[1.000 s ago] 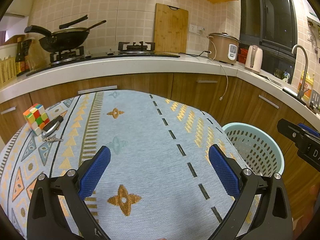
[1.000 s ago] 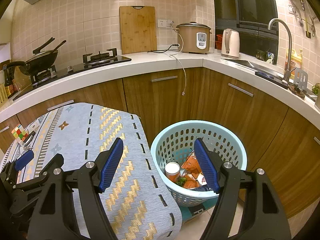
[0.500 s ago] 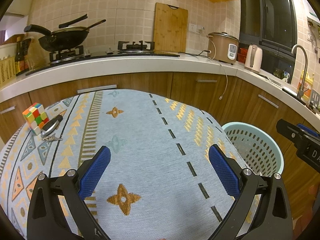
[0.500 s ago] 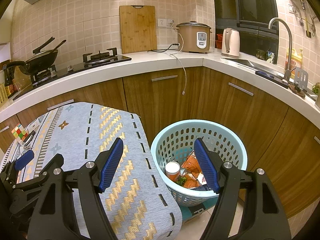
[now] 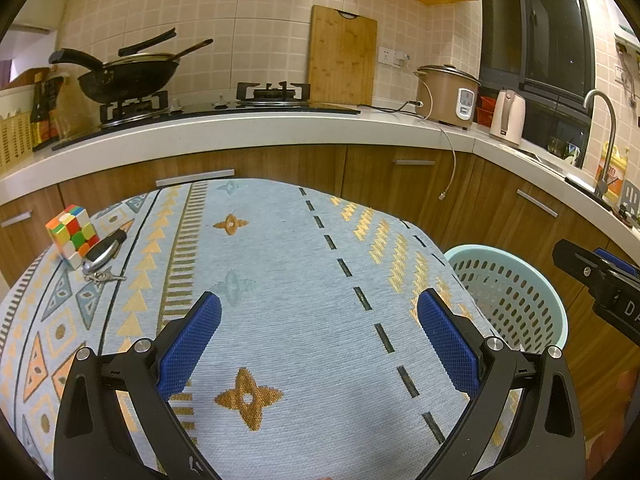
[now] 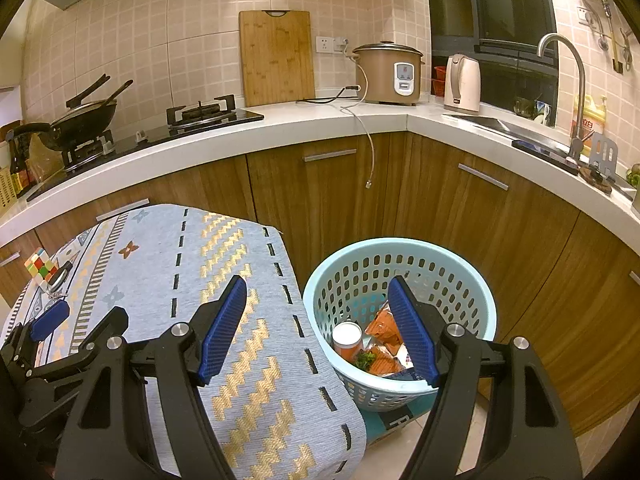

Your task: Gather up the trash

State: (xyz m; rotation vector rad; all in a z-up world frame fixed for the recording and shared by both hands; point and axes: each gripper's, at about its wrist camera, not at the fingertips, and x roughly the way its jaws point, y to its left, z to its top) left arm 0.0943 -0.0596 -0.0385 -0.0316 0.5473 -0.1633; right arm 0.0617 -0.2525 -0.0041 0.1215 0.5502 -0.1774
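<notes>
1. Kitchen surface under a patterned cloth: no trash left on it, only a puzzle cube and keys.
2. Trash sits in the blue basket beside it.
3. Left tongs and right tongs: both released, empty.
4. Risk: grabbing the cube or keys as trash.

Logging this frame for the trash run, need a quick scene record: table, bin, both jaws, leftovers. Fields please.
table: patterned cloth, no trash visible on it
left on table: puzzle cube, key fob with keys, far left corner
bin: light blue basket on the floor beside the table's right edge
bin contents: orange wrappers, white-lidded cup, something green
left gripper: jaws open, empty, above the cloth
right gripper: jaws open, empty, at the table edge by the basket
</notes>
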